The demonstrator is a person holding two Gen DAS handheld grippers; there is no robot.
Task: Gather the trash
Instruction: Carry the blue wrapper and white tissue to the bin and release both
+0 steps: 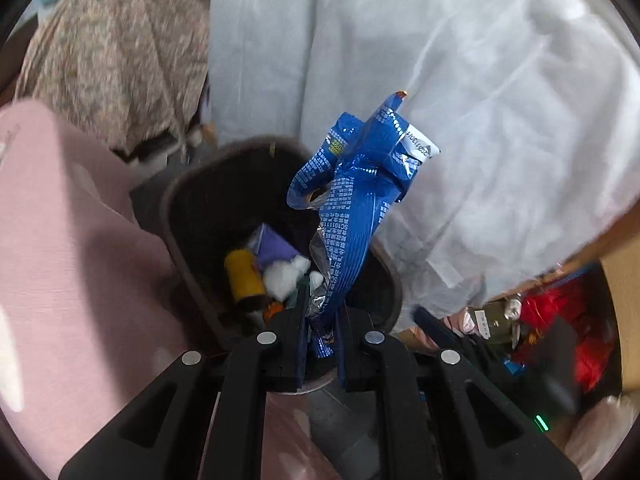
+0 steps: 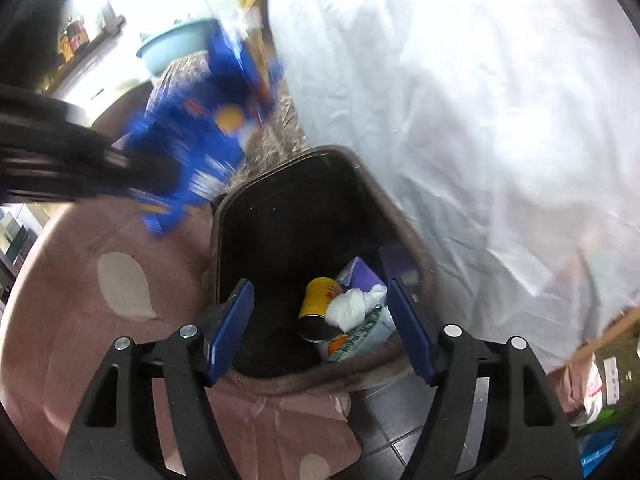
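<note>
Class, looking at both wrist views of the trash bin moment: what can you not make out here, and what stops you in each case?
- Blue wrapper: right wrist view, motion-blurred; print unreadable.
- Left gripper: shut on the wrapper; its lower end is hidden between the fingers.
- Bin floor: dark; trash beneath the yellow can is covered.
- Red clutter: left wrist view, blurred at the edge.
- Right gripper: open, holding nothing.

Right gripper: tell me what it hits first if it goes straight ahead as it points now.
The right gripper is open and aimed into the dark bin. Probably first contact is the trash inside, the yellow can or white wad; depth is unclear.
</note>
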